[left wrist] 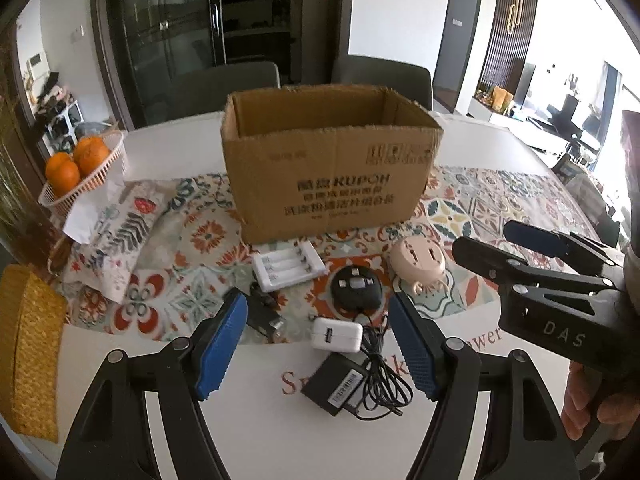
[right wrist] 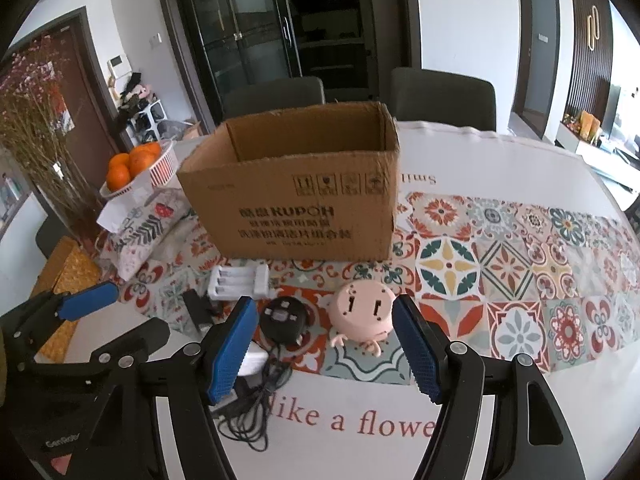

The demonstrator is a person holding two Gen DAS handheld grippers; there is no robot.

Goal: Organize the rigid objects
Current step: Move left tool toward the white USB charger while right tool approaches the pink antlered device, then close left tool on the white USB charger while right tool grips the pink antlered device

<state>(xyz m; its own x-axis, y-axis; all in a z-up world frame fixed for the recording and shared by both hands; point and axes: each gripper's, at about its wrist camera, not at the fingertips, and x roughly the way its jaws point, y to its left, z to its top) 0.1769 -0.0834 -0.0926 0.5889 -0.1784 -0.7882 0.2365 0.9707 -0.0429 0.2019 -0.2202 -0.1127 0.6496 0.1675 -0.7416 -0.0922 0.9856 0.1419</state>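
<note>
I had both claws half open and empty, the left claw (left wrist: 318, 344) over the white square plug adapter (left wrist: 337, 335) near the table's front edge, the right claw (right wrist: 326, 346) framing the pink round plastic gadget (right wrist: 363, 317). I judged it best to centre each item between the pads before closing, then lift clear of the tangled black cord (left wrist: 380, 376) toward the open brown cardboard box (left wrist: 326, 168).

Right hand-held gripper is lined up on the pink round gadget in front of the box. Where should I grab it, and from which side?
Take the pink round gadget across its round body, coming down from above and the near side. It lies clear of the round black charger, and the right hand-held gripper already stands open wider than it. Avoid the little legs at its near edge.
</note>
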